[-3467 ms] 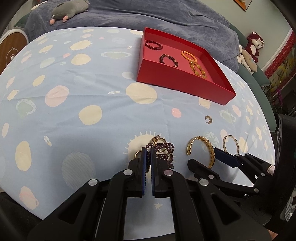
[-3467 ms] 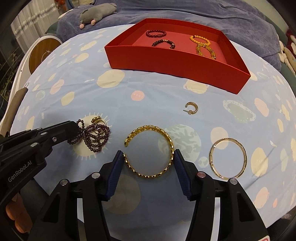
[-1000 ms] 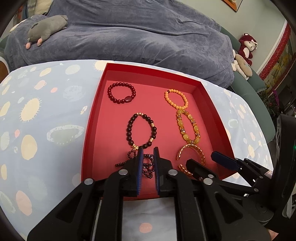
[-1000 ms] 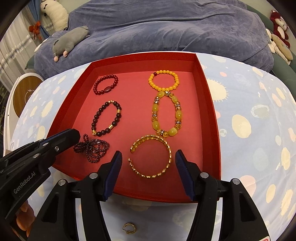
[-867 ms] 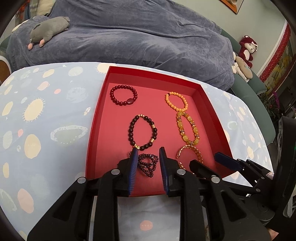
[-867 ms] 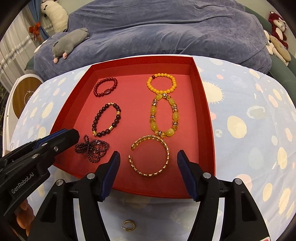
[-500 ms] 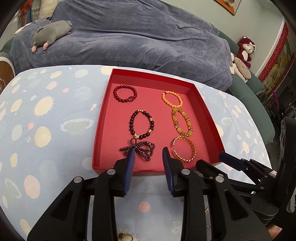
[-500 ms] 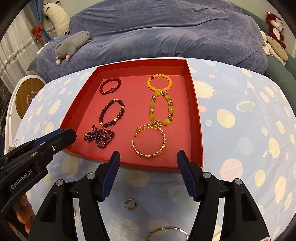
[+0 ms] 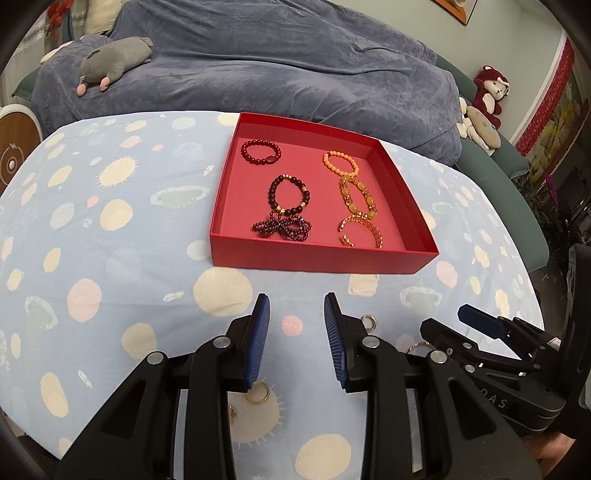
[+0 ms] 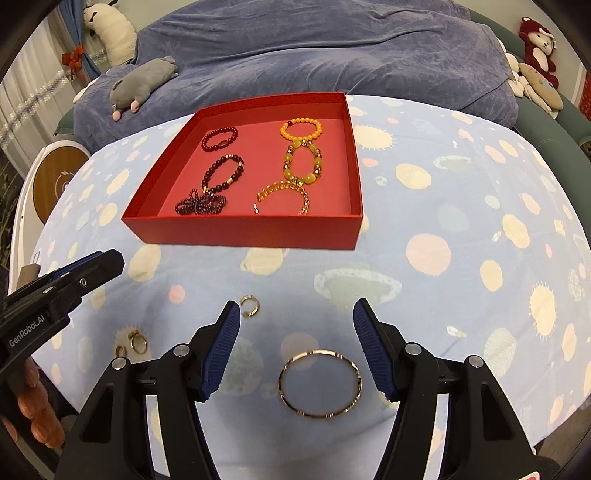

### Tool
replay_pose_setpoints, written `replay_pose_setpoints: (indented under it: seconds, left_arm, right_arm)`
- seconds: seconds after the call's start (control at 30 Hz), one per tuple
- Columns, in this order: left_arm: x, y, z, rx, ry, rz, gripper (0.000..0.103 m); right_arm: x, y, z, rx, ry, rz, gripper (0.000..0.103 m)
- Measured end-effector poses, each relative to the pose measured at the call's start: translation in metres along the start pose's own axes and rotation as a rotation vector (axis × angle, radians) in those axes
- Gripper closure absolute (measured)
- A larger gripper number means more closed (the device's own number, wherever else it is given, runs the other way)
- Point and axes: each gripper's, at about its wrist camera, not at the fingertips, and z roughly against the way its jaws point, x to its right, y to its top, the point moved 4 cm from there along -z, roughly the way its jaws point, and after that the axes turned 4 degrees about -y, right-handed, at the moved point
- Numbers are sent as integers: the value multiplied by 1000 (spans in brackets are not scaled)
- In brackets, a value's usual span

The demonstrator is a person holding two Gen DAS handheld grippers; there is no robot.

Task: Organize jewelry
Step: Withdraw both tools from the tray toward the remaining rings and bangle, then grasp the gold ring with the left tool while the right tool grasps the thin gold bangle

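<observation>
On the spotted tablecloth, both my grippers have backed off wide and empty; the gold cuff and bead cluster now sit in the red tray at twelve o'clock, so the thin bangle looks next.

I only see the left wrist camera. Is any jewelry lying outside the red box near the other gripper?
Observer: Yes, a thin gold bangle lies on the tablecloth, in front of the red box.
Child: Is the right gripper holding it?
Observer: No. The right gripper is open and empty. The bangle lies flat between its fingers, touching neither.
Child: Anything funny at the back?
Observer: A white plush toy sits beside a curtain.
</observation>
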Motion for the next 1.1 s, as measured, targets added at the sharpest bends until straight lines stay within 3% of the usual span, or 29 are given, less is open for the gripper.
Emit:
replay_pose_setpoints:
  seconds: [0.47,0.67,0.8,1.1]
  left_arm:
    - [-4,-48,14,-28,38,-8,69]
    - [-15,-64,18,-28,74,1,56]
    - [-24,-70,14,-44,93,16,54]
    - [-31,-77,1,-74,118,14,50]
  right_arm:
    - [18,-63,0,-65,-31,-16,42]
    - [15,-64,-8,-74,-35,-9,41]
    - [10,-60,-14,-68,-44,0,37]
    - [0,-53,-27,-62,-62,27,36]
